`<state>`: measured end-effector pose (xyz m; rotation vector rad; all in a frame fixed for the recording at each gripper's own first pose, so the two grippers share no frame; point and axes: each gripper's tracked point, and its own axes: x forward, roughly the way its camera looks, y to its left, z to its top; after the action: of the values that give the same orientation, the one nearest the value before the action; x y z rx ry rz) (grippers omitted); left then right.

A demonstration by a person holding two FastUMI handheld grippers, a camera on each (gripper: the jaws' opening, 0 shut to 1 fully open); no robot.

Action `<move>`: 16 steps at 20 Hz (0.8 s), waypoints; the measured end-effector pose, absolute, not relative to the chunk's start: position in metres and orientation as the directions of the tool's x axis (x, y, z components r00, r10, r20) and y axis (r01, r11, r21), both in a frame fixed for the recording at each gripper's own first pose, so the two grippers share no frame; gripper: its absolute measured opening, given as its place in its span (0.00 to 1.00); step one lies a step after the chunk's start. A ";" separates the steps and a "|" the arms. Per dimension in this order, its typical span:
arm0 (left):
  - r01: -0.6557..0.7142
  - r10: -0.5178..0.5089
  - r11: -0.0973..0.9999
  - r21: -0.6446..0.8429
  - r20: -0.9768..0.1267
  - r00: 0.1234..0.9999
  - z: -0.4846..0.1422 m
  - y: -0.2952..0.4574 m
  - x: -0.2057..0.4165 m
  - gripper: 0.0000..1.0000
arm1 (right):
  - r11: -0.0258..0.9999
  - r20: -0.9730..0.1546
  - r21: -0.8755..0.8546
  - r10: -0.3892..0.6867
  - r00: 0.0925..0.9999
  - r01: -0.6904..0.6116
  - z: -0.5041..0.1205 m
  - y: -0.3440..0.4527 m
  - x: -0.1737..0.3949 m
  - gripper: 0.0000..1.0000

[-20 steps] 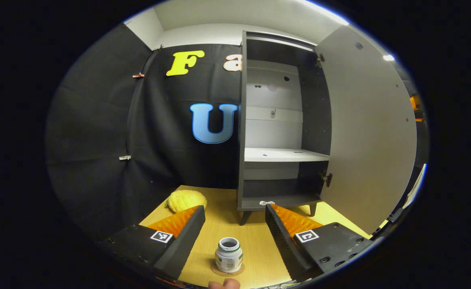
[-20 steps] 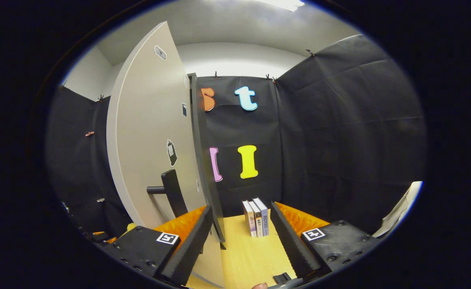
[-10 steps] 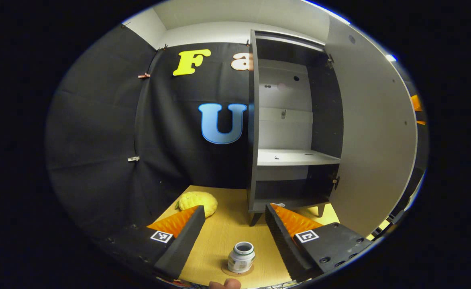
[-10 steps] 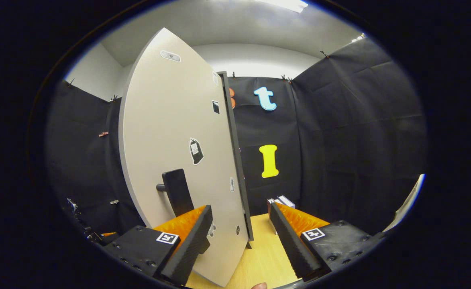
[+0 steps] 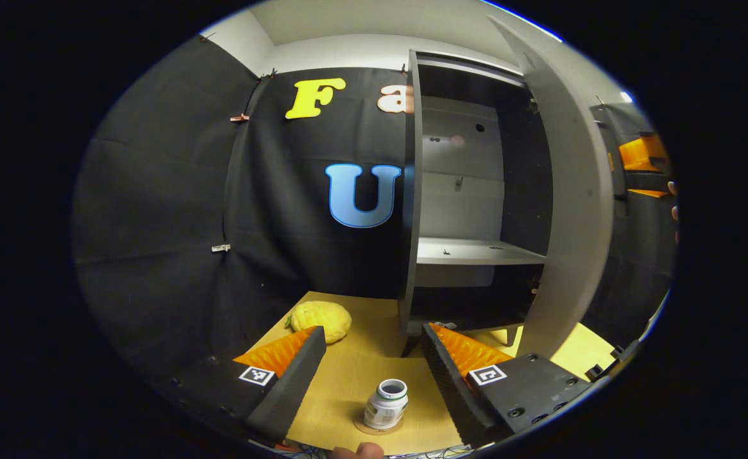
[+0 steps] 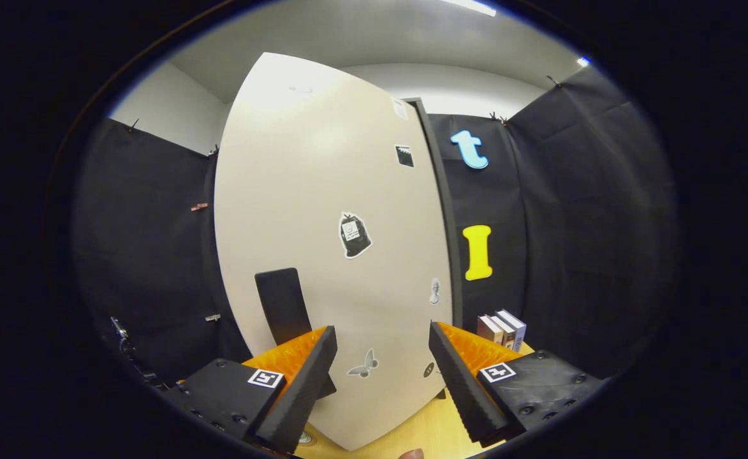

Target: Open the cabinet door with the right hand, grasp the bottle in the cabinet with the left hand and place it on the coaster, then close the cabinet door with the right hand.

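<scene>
A small white bottle (image 5: 386, 405) with a green-edged cap stands upright on a round coaster (image 5: 374, 429) on the wooden table. My left gripper (image 5: 372, 333) hovers open above and around it, fingers apart from the bottle. The dark cabinet (image 5: 412, 191) has its pale door (image 5: 571, 210) partly swung in, and its shelf (image 5: 476, 252) is bare. In the right gripper view, the door's front (image 6: 322, 191) with its black handle (image 6: 281, 306) stands close ahead. My right gripper (image 6: 383, 331) is open facing the door face, right of the handle; I cannot tell if it touches.
A yellow bumpy fruit-like object (image 5: 319, 319) lies on the table left of the cabinet. A few books (image 6: 501, 326) stand upright at the back right of the door. In the left gripper view, a hand (image 5: 672, 197) shows at the far right behind the door.
The cabinet door has swung a good way toward the cabinet, its front now facing the right gripper. The left gripper has turned slightly left; the bottle stays on the coaster.
</scene>
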<state>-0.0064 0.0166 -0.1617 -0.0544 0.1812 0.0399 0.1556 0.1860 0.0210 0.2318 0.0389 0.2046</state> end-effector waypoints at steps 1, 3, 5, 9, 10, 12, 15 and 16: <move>-0.042 0.032 0.998 -0.050 -0.181 0.983 -0.159 0.016 -0.006 0.95 | 0.944 -0.022 0.246 0.234 0.972 -0.221 0.017 0.200 0.161 0.96; -0.043 0.033 0.998 -0.051 -0.178 0.984 -0.159 0.016 -0.008 0.95 | 0.931 -0.034 0.265 0.269 0.962 -0.251 0.012 0.220 0.170 0.96; -0.043 0.032 0.997 -0.062 -0.173 0.984 -0.159 0.016 -0.009 0.95 | 0.928 -0.036 0.260 0.285 0.958 -0.266 0.013 0.224 0.170 0.97; -0.035 0.019 0.996 -0.086 -0.177 0.984 -0.157 0.015 -0.008 0.95 | 0.935 -0.028 0.229 0.283 0.959 -0.270 0.017 0.229 0.172 0.97; -0.032 0.017 0.996 -0.086 -0.176 0.984 -0.155 0.015 -0.009 0.95 | 0.937 -0.027 0.227 0.277 0.960 -0.264 0.016 0.227 0.172 0.97; -0.026 0.012 0.996 -0.082 -0.171 0.985 -0.151 0.016 -0.007 0.97 | 0.942 -0.023 0.221 0.262 0.965 -0.251 0.017 0.223 0.173 0.98; -0.027 0.013 0.996 -0.087 -0.159 0.987 -0.139 0.018 -0.005 0.95 | 0.961 -0.026 0.180 0.217 0.976 -0.209 0.014 0.204 0.176 0.98; -0.027 0.013 0.996 -0.091 -0.156 0.988 -0.135 0.017 -0.004 0.95 | 0.964 -0.026 0.175 0.209 0.978 -0.201 0.013 0.202 0.178 0.98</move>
<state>-0.0041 0.0174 -0.1347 -0.0927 0.1556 0.0201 0.1783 0.2024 0.0130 0.1728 0.0445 0.2078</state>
